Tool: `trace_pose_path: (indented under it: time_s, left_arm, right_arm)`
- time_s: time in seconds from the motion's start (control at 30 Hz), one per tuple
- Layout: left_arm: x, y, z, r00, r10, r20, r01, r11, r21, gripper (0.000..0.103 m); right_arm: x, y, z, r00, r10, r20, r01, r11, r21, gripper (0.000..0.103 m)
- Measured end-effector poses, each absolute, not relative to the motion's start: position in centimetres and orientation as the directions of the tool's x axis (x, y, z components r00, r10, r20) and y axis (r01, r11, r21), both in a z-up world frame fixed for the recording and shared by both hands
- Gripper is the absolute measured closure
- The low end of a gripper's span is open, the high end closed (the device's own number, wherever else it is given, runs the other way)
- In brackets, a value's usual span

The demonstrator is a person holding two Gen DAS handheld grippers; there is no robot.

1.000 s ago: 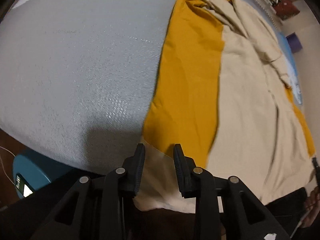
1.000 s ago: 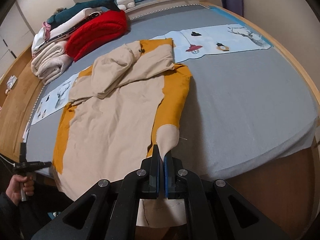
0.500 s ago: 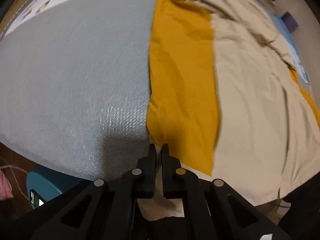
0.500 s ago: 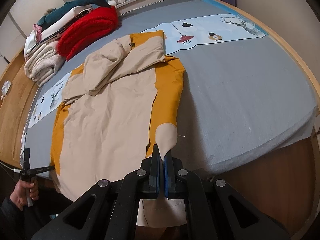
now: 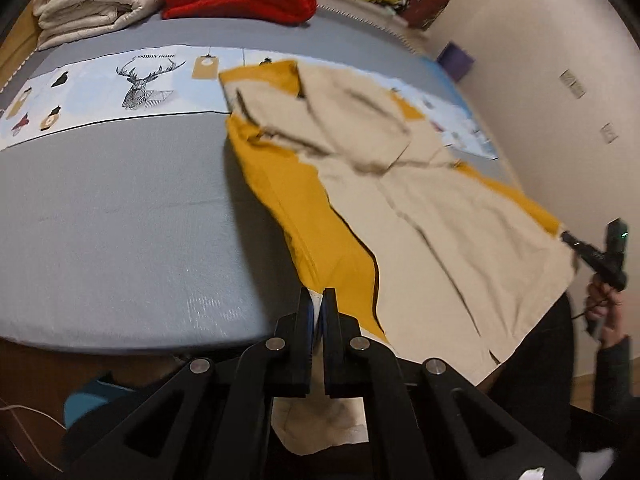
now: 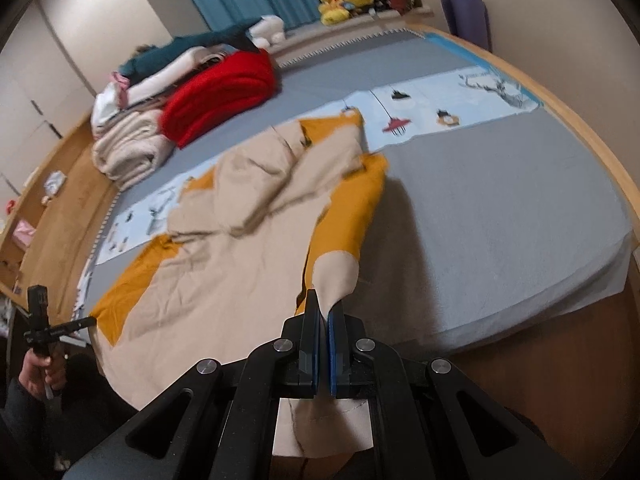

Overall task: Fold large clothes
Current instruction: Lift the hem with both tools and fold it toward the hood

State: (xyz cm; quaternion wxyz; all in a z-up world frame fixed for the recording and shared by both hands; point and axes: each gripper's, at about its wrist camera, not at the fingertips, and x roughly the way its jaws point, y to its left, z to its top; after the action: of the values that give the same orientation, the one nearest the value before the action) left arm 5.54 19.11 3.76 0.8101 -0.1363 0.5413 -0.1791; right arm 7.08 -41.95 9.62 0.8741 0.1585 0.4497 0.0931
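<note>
The large beige and mustard garment (image 5: 420,216) lies spread on the grey bed (image 5: 120,208), its hem at the near edge, at 6 o'clock in both views, and its bunched sleeves toward 12 o'clock. The left gripper (image 5: 319,300) has its jaws closed on one hem corner; the right gripper (image 6: 324,308) has its jaws closed on the other corner, where the cloth rises in a small peak.

I judge the step in hand is to carry the hem up and over toward the collar. To do it well, both corners should travel at the same height and speed, with the cloth kept lightly tight between them, so the fold line stays straight and the mustard side panels do not slide.

At 10 to 11 o'clock in the right view, folded cream blankets (image 6: 128,152) and a red blanket (image 6: 220,96) sit well apart from the garment. The crumpled sleeves (image 6: 272,176) may make the fold uneven. Nothing else blocks the way.
</note>
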Motion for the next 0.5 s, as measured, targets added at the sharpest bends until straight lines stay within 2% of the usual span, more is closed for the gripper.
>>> trace_pose_path:
  time_s: [0.13,0.27,0.5]
  left_arm:
    - [2.8,20.6,6.1,0.335,-0.482,-0.81,0.121,0.874,-0.47,0.101]
    - [2.3,21.9,6.0,0.309,-0.513,-0.801,0.051,0.85,-0.524,0.101]
    - [10.0,23.2,3.7,0.318,-0.531,-0.786,-0.014,0.826,-0.564,0.101]
  right_arm:
    - [4.1,-43.2,12.2,0.615,0.345,-0.709,-0.03,0.909,0.416,0.1]
    - [3.1,-44.1,13.6,0.641,0.351,-0.683,-0.02,0.897,0.442,0.1]
    - [10.8,-44.3,12.0,0.633,0.334,-0.698,0.006,0.9,0.436,0.1]
